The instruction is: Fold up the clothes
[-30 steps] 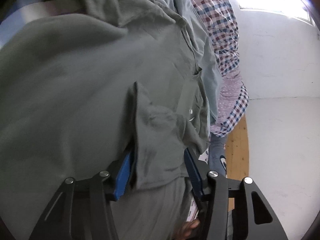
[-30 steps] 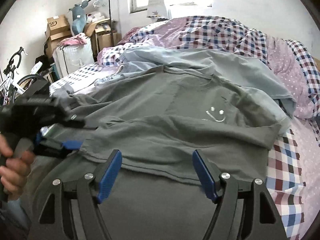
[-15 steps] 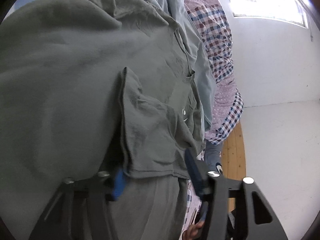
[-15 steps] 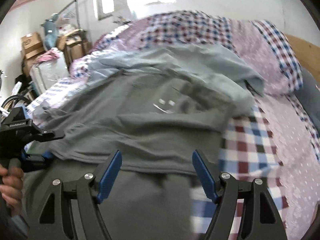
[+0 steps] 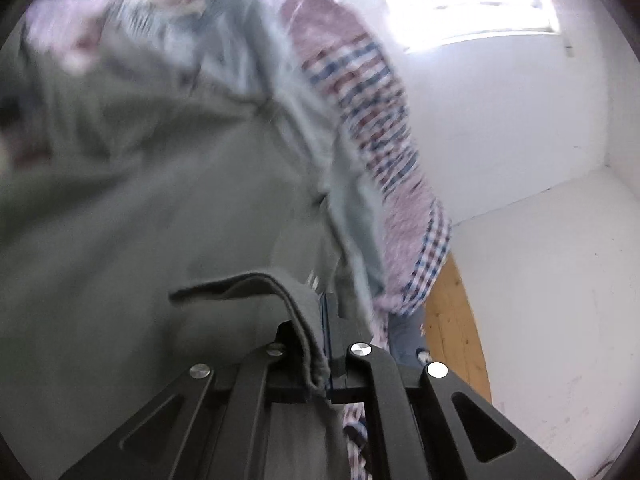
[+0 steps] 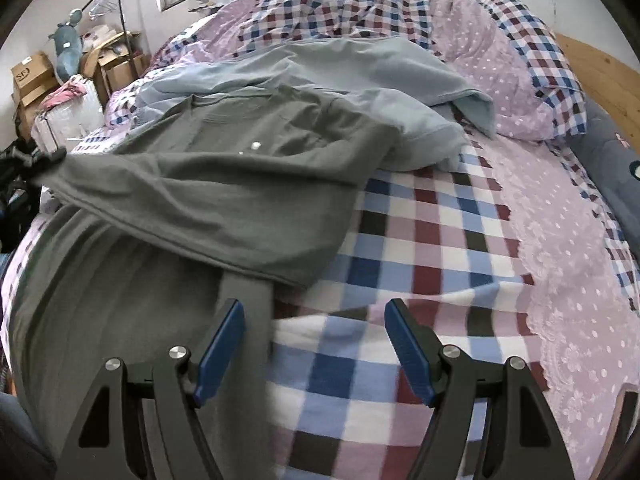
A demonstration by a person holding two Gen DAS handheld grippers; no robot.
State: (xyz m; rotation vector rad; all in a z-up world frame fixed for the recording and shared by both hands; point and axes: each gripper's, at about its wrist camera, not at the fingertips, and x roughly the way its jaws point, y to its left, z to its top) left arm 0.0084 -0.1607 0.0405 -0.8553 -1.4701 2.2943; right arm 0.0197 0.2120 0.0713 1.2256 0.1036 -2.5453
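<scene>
Left gripper (image 5: 320, 344): jaws, wide around a fold 1 second ago, now pinching the hem of the grey t-shirt (image 6: 224, 184) and lifting that edge off the bed (image 6: 440, 264); view is blurring. Right gripper (image 6: 314, 344): jaws standing wide, holding nothing, now hovering over checked bedding beside the shirt's corner instead of over the shirt. Grey t-shirt is lying spread across the bed's left half. Light blue garment (image 6: 360, 68) is lying crumpled behind it, partly under it. Cardboard boxes (image 6: 32, 80) are standing by the far wall.
</scene>
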